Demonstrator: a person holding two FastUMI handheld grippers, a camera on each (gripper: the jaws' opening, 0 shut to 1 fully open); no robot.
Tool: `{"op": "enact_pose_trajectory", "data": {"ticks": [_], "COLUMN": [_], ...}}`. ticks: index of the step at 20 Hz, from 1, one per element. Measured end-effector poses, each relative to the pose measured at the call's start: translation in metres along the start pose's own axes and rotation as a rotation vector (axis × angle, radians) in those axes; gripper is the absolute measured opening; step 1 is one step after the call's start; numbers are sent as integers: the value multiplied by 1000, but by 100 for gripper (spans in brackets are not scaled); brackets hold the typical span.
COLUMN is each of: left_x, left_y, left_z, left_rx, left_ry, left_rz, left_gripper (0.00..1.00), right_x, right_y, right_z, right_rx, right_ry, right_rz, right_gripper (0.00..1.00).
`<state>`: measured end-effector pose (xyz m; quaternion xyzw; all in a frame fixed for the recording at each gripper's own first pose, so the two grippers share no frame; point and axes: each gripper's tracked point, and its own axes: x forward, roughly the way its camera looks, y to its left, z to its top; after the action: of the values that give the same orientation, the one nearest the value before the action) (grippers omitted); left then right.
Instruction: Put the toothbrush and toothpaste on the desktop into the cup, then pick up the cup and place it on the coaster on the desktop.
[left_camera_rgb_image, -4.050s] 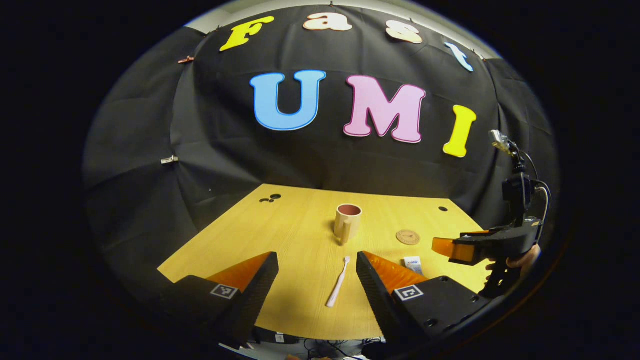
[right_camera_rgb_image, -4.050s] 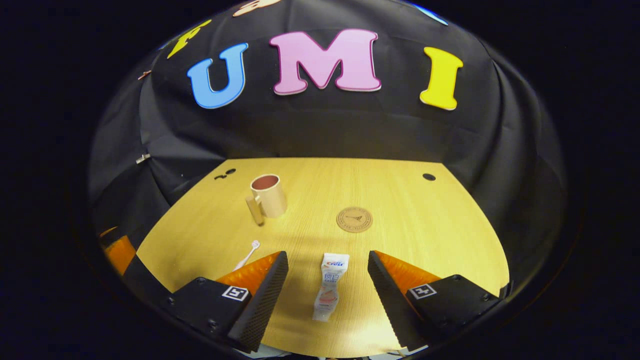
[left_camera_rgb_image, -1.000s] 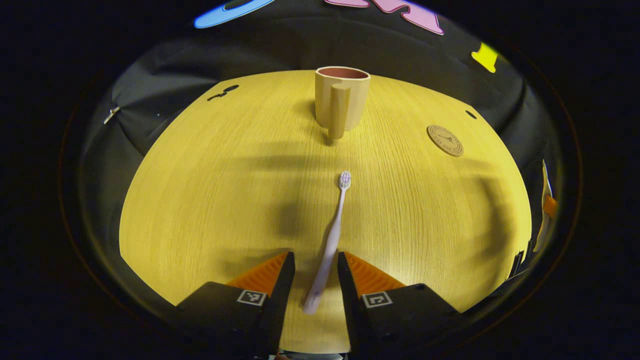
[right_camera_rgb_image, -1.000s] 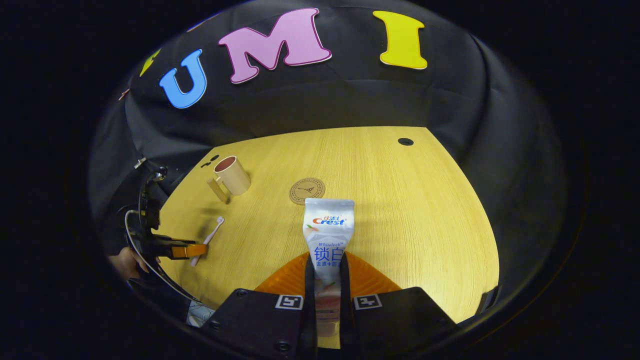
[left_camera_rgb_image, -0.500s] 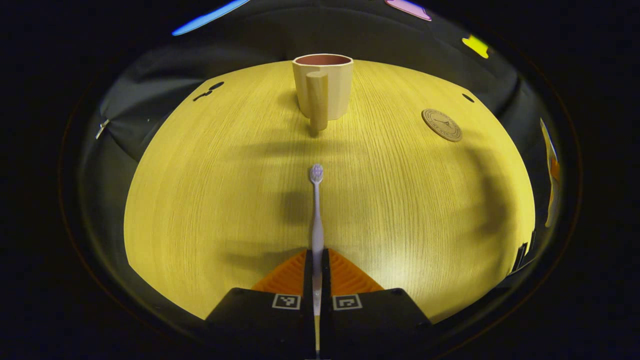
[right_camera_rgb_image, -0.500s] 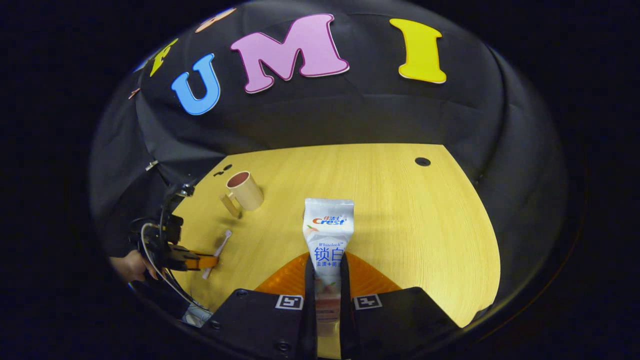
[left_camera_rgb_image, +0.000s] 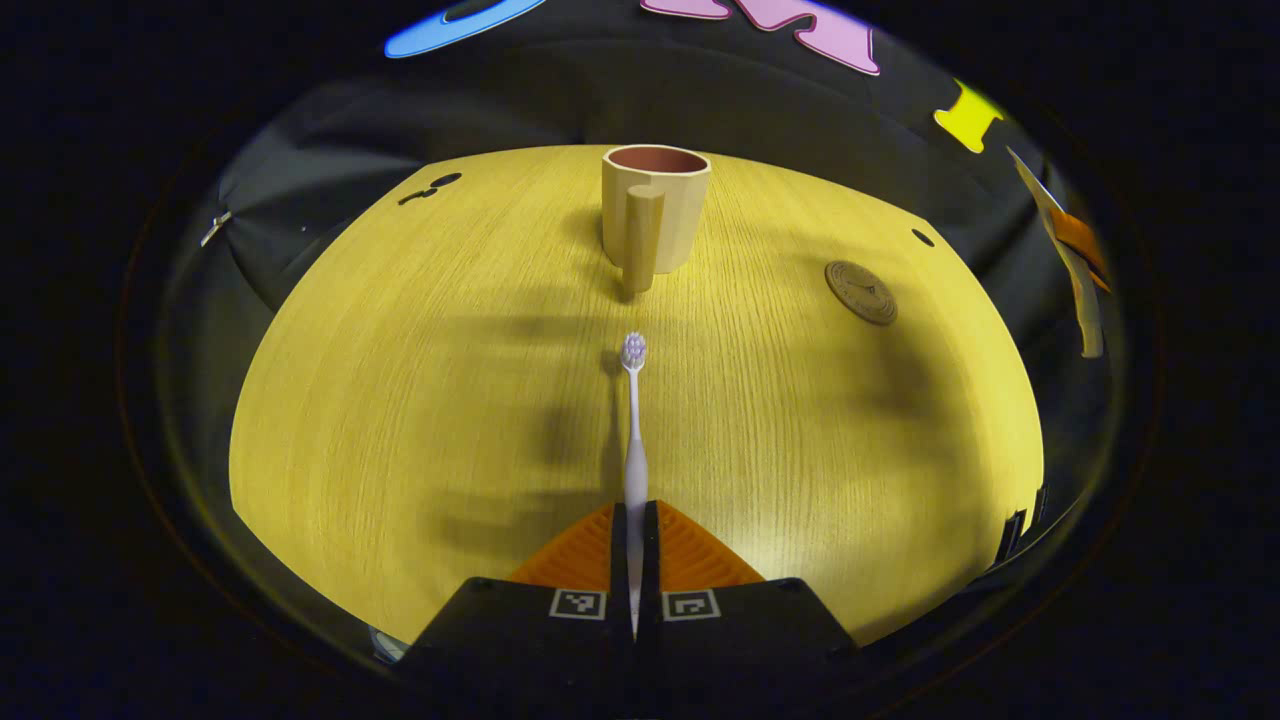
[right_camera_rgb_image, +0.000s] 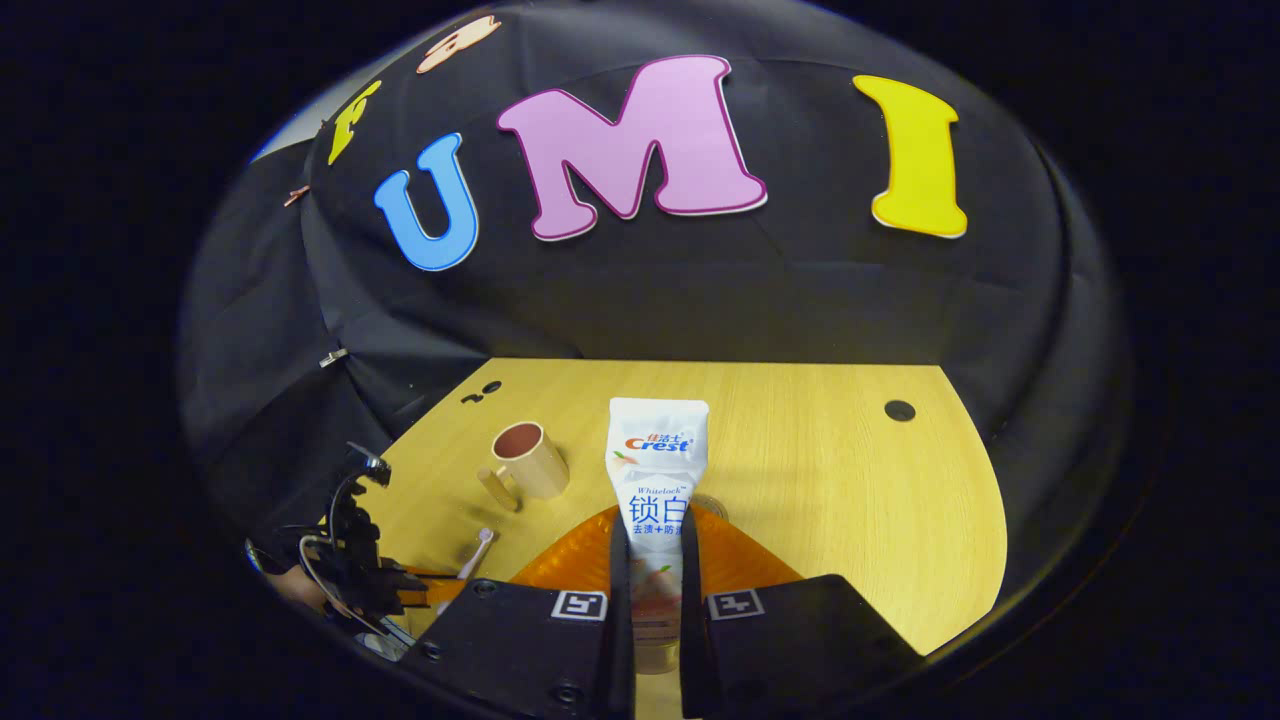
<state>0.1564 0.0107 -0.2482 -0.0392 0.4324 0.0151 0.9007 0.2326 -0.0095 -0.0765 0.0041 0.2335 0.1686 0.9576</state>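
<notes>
Yellow wood counter, both tools loaded — we see each one clamped on its item.

Our left tool pinches the toothbrush by its handle, bristle head pointing straight at the cup, which stands upright near the far edge with its handle toward us; bare wood lies between them. To the right, well apart from the cup, the coaster lies flat with open counter on all sides. Our right tool grips the toothpaste low on the tube — flat end upward, raised above the counter. In the right gripper view the left tool sits low near the counter's near-left edge.
</notes>
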Motion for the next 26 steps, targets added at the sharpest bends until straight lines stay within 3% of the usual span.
{"op": "enact_pose_trajectory", "data": {"ticks": [3, 7, 15, 22, 23, 25, 26], "left_x": [-22, -56, -103, -132, -133, -132, -130], "left_y": [-1, -9, -15, -4, 1, 13, 18], "left_z": [12, 23, 42, 49, 51, 55, 60], "left_rx": [-33, -122, -117, -134, -138, -147, -152], "left_ry": [-62, -142, -333, -458, -464, -479, -485], "left_rz": [-14, -89, -140, -174, -172, -171, -174], "left_gripper": [6, 6, 6, 6, 11, 6, 11], "right_x": [22, 56, 132, 200, 209, 227, 236], "right_y": [20, 59, 150, 194, 197, 200, 200], "right_z": [27, 55, 76, 79, 79, 74, 70], "right_rx": [-4, -25, -123, -115, -108, -96, -92], "right_ry": [-32, -67, -152, -210, -219, -222, -217], "right_rz": [36, 112, 264, 303, 305, 302, 295], "right_gripper": [21, 21, 21, 22, 21, 21, 21]}}
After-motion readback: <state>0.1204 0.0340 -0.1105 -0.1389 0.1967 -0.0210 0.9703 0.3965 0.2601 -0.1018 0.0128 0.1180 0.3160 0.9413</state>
